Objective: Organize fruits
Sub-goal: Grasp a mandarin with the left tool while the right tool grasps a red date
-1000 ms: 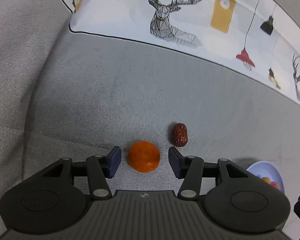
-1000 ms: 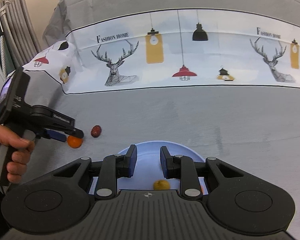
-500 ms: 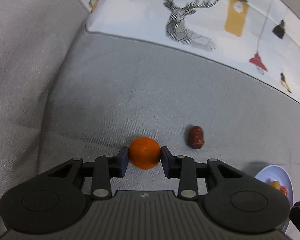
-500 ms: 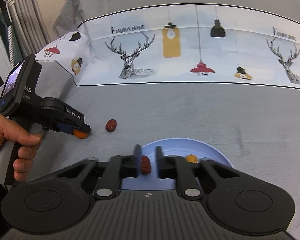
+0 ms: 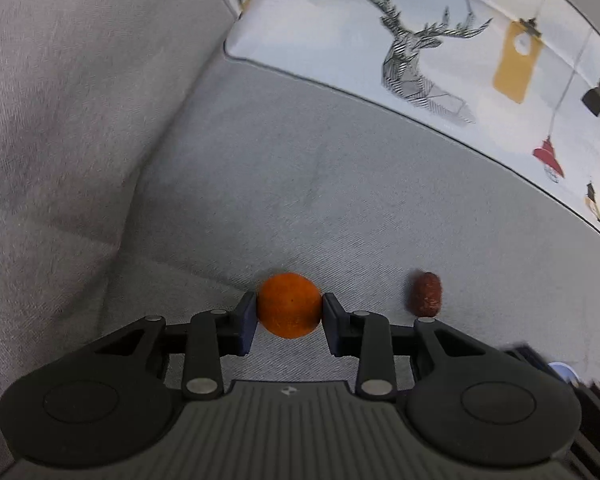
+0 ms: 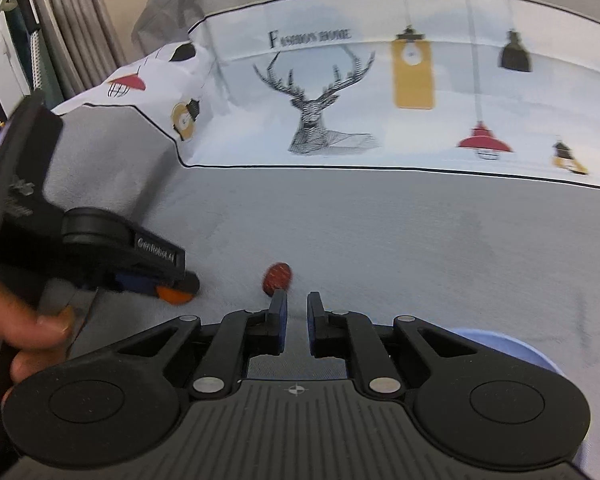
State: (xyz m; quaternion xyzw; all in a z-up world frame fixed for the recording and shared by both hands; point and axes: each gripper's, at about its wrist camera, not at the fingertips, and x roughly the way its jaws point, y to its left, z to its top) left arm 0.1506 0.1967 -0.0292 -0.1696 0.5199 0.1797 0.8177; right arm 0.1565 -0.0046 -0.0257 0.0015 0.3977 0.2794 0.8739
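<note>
My left gripper [image 5: 289, 312] is shut on a small orange fruit [image 5: 289, 305], low over the grey cloth; it also shows in the right wrist view [image 6: 176, 294] between the left gripper's fingers. A dark red date [image 5: 426, 294] lies on the cloth to the right of it. In the right wrist view the date [image 6: 277, 275] lies just beyond my right gripper [image 6: 297, 312], whose jaws stand a narrow gap apart with nothing between them. A pale blue plate [image 6: 512, 346] sits at the lower right behind the right gripper's body.
A white cloth band printed with deer and lamps [image 6: 380, 104] runs across the back. Grey fabric rises at the left [image 5: 72, 100]. A hand [image 6: 24, 328] holds the left gripper's handle. Curtains [image 6: 68, 28] hang at the far left.
The left gripper closed on the orange fruit and holds it. The right gripper moved left off the plate toward the loose date; the date seen between its jaws is no longer there.
</note>
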